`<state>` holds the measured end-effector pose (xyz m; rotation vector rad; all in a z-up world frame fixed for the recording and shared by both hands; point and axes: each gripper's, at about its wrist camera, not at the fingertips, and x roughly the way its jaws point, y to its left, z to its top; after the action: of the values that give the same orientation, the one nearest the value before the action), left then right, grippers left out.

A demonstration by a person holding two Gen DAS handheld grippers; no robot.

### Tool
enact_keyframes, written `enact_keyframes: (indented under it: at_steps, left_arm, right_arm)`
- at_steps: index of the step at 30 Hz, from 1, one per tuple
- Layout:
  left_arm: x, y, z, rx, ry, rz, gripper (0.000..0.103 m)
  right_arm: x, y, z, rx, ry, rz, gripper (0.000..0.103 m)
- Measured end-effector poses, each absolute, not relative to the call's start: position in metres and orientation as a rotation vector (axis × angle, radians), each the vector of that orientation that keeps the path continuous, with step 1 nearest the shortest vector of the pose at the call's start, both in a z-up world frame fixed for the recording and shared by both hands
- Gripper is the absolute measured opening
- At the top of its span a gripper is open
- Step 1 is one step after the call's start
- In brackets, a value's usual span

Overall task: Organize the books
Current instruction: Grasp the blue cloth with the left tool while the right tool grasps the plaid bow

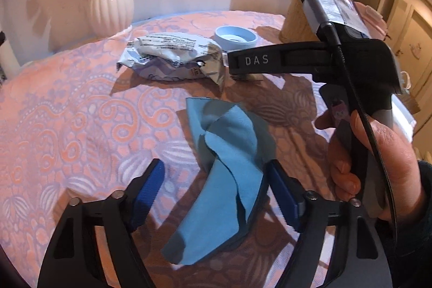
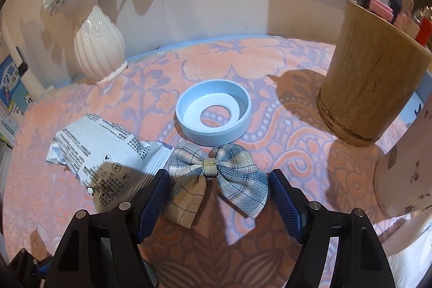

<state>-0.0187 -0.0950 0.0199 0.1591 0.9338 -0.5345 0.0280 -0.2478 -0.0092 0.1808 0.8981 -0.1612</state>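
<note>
While both grippers hang low over the patterned cloth (image 2: 81,207), each stands with its jaws apart. The left gripper (image 1: 216,180) straddles a crumpled blue cloth (image 1: 229,166), its right pad seemingly touching a fold, the left pad clear. The right gripper (image 2: 218,188) brackets a plaid bow (image 2: 213,174) without pinching it. Beyond lie a white wrapped packet (image 2: 105,150), then a blue ring dish (image 2: 213,115), a wooden holder (image 2: 370,93) and a white ribbed vase (image 2: 98,50) by the wall. Printed, book-like covers (image 2: 10,99) show only at the far left edge.
</note>
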Motion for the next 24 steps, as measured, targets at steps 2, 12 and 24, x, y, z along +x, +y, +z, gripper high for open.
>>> enact_keyframes:
  at_steps: [2,12,24]
  left_arm:
    - [-0.018,-0.091,0.021,0.145,0.923,-0.517,0.048]
    - [-0.013,-0.080,0.021,0.086,0.924,-0.542,0.013]
    - [-0.015,-0.075,0.024,0.046,0.918,-0.545,0.009]
  right_arm:
    - [0.029,-0.246,-0.010,0.165,0.906,-0.162,0.073]
    - [0.017,-0.249,-0.003,0.213,0.865,-0.130,0.022]
    - [-0.048,-0.245,0.029,0.252,0.816,-0.064,0.022]
